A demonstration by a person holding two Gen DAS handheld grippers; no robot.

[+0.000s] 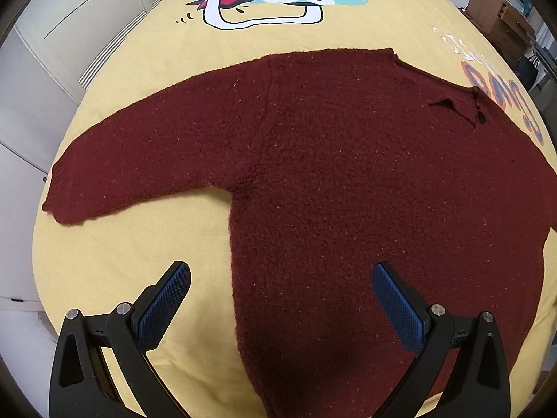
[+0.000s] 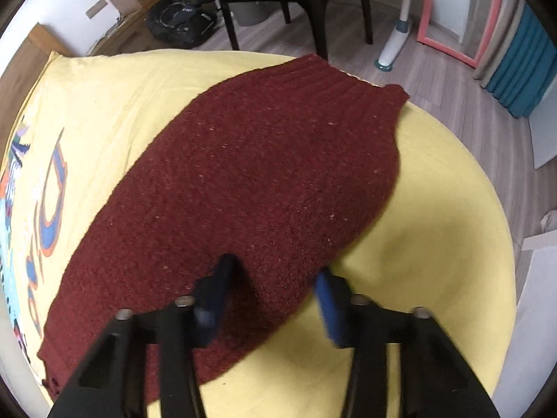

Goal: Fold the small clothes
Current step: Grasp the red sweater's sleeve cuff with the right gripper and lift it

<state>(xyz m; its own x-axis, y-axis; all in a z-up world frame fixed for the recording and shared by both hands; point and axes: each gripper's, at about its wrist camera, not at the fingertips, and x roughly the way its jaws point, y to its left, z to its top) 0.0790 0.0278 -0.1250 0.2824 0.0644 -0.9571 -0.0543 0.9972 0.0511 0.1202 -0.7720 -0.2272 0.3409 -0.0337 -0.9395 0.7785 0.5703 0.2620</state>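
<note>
A dark red knitted sweater (image 1: 348,174) is laid flat on a bed covered by a yellow printed sheet (image 1: 139,261). In the left wrist view one sleeve (image 1: 139,160) is stretched out to the side, and the collar (image 1: 463,104) is seen at the far right of the garment. In the right wrist view the ribbed hem (image 2: 313,73) is seen reaching the far edge of the bed, with wooden floor (image 2: 435,69) beyond it.

The left tongs (image 1: 280,299) are held apart above the side seam of the body, with nothing between the blue pads (image 1: 163,306). The right tongs (image 2: 271,299) are also apart, partly blurred, and are placed over the near side edge of the sweater; no cloth is seen gripped, though contact with the knit cannot be ruled out.

No fold is visible, so the task is judged to be at its opening step: a first grasp is being set up. The next move is thought to call for a side edge or the sleeve to be pinched and carried across the body toward the middle.

Open sheet is available on the sleeve side and near the right tongs, so room for lifting and sweeping is judged sufficient. Care may be needed at the hem, which lies at the edge of the mattress and could slide off if the knit is dragged.
</note>
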